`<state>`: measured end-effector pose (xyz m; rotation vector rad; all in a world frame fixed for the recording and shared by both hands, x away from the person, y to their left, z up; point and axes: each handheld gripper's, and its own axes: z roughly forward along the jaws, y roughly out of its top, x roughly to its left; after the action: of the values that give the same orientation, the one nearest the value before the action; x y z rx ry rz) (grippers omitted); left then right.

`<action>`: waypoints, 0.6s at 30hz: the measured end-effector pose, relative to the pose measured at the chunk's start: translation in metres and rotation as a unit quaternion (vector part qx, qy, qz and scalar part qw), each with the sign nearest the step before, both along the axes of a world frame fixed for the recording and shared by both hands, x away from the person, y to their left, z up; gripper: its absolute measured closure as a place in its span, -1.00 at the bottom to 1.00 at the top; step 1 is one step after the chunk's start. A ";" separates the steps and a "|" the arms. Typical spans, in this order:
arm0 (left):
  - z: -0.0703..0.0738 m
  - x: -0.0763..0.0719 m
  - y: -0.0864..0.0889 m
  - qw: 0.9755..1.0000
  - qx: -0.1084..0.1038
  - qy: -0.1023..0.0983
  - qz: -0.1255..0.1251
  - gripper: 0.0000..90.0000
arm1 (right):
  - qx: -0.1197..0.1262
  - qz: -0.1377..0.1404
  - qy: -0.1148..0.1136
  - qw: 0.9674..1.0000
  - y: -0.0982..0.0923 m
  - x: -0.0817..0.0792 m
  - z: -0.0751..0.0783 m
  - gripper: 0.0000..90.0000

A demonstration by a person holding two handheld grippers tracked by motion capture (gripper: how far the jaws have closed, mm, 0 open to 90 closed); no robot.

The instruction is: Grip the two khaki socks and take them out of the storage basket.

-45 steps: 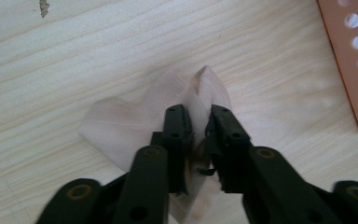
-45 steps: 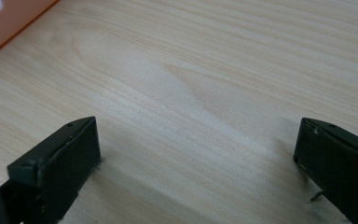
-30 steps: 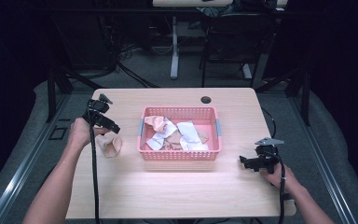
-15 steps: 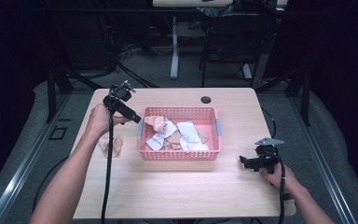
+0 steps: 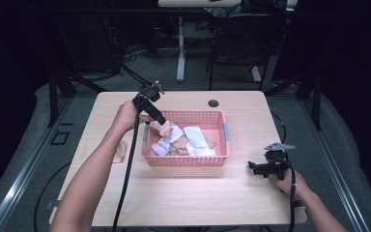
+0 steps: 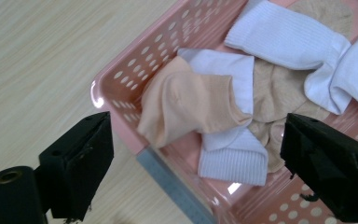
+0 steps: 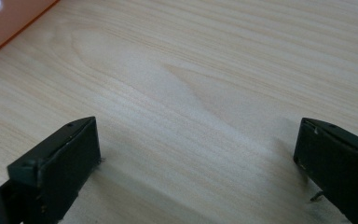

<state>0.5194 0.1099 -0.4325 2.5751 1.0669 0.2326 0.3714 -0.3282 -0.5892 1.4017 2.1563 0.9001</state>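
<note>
A: Where does the left gripper [image 5: 160,121] stand?

B: Above the near-left corner of the pink basket [image 5: 186,161]. In the left gripper view its jaws gape wide with nothing between the pads, and they have just been closing a little, on air. Below them a peach sock [image 6: 186,105] lies on the rim at that corner, draped partly over a white sock [image 6: 233,154].

A: Why is it there?

B: Likely a drop: the socks are being gathered into the basket, and the open jaws over a sock that sits loose on the heap fit a release.

A: And the right gripper [image 5: 252,167]?

B: It rests low on the table [image 5: 183,203], well to the right of the basket. In the right gripper view its jaws stand wide over bare wood, holding nothing. It seems to wait its turn.

A: Anything left outside?

B: One pale sock [image 5: 121,150] lies on the table just left of the basket, beside the left forearm.

A: What differs from a second ago?

B: Then the left gripper hung over that loose sock at the table's left edge; now it has crossed to the basket. The right gripper has not moved.
</note>
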 end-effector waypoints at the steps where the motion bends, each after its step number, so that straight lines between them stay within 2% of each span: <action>1: -0.001 0.001 -0.002 1.000 0.000 0.000 -0.002 -0.74 | 0.000 0.000 0.000 1.000 0.000 0.000 0.000 -1.00; 6: -0.013 0.008 -0.013 1.000 0.010 0.009 -0.013 -0.62 | 0.000 0.000 0.000 1.000 0.000 0.000 0.000 -1.00; 8: -0.016 0.012 -0.013 1.000 0.010 0.009 -0.010 -0.53 | 0.000 0.000 0.000 1.000 0.000 0.000 0.000 -1.00; 12: -0.025 0.018 -0.011 1.000 0.015 0.024 -0.004 -0.29 | 0.000 0.000 0.000 1.000 0.000 0.000 0.000 -1.00; 16: -0.030 0.023 -0.011 1.000 0.017 0.024 -0.004 -0.06 | 0.000 0.000 0.000 1.000 0.000 0.000 0.000 -1.00; 18: -0.032 0.024 -0.011 0.999 0.021 0.024 -0.004 -0.01 | 0.000 0.000 0.000 1.000 0.000 0.000 0.000 -1.00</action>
<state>0.5439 0.0989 -0.4647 2.6348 1.0785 0.1930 0.3714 -0.3281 -0.5892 1.4018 2.1558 0.9013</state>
